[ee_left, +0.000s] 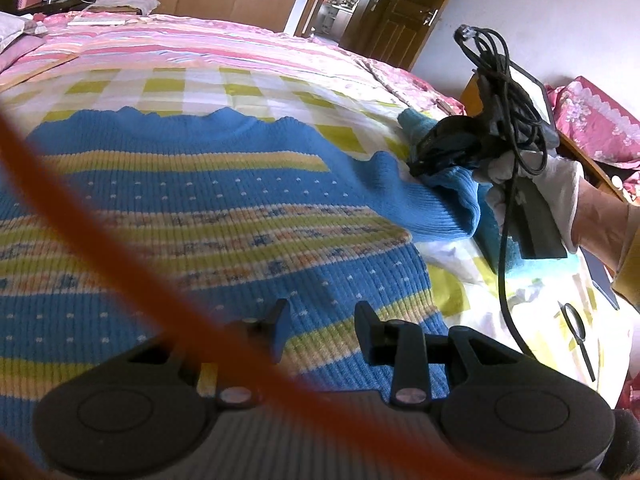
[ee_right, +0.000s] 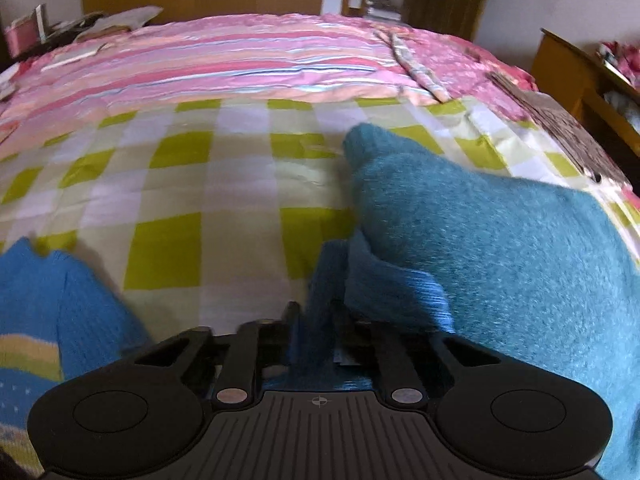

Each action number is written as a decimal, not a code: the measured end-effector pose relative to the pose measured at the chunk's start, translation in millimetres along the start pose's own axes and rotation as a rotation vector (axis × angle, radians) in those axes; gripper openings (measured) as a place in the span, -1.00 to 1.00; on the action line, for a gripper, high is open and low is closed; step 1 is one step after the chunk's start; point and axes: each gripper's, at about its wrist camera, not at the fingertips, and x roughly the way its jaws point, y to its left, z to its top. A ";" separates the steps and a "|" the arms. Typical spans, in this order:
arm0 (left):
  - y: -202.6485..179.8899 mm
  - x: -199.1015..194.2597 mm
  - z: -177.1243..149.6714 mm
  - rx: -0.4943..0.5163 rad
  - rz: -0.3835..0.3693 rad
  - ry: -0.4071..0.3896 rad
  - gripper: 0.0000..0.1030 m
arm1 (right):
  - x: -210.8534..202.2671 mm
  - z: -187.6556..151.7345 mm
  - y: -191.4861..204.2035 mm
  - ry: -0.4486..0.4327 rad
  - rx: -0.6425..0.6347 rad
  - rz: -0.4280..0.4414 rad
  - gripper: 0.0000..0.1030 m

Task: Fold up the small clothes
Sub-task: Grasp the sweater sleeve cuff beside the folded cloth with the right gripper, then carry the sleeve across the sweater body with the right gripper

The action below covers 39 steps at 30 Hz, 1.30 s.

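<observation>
The right gripper [ee_right: 316,320] is clenched on the blue striped sweater's sleeve [ee_left: 448,204] at the frame's right, its length running leftward to the sweater body [ee_left: 200,208], over which the left gripper [ee_left: 322,328] hovers released.

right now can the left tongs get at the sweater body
Probably yes: the left tongs hover open right over the sweater, nothing between. Only an orange cord crosses the camera's view.

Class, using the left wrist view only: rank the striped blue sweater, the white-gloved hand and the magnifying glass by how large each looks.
1. Striped blue sweater, by far the largest.
2. White-gloved hand.
3. Magnifying glass, smallest.
The sweater lies nearest the camera, which exaggerates its size.
</observation>
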 end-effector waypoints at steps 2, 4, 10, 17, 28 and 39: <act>2.4 -1.8 0.0 -0.007 -0.002 -0.005 -0.22 | -3.3 -0.3 -2.8 -0.006 0.013 0.009 -0.93; 4.5 -4.7 0.7 -0.014 -0.008 -0.011 -0.22 | -13.7 -0.9 -7.5 -0.026 0.053 0.051 -0.93; 9.5 -15.4 3.1 -0.031 -0.012 -0.051 -0.22 | -72.2 -4.3 1.5 -0.119 0.123 0.293 -0.93; 21.4 -40.3 6.1 -0.062 0.025 -0.097 -0.21 | -128.3 -26.0 66.2 -0.161 0.050 0.584 -0.93; 62.7 -72.5 -35.8 -0.115 0.160 -0.037 -0.12 | -115.7 -88.3 164.0 -0.007 -0.100 0.756 -0.93; 74.1 -74.1 -32.9 -0.122 0.145 -0.070 -0.11 | -115.5 -93.3 192.7 -0.017 -0.062 0.824 -0.93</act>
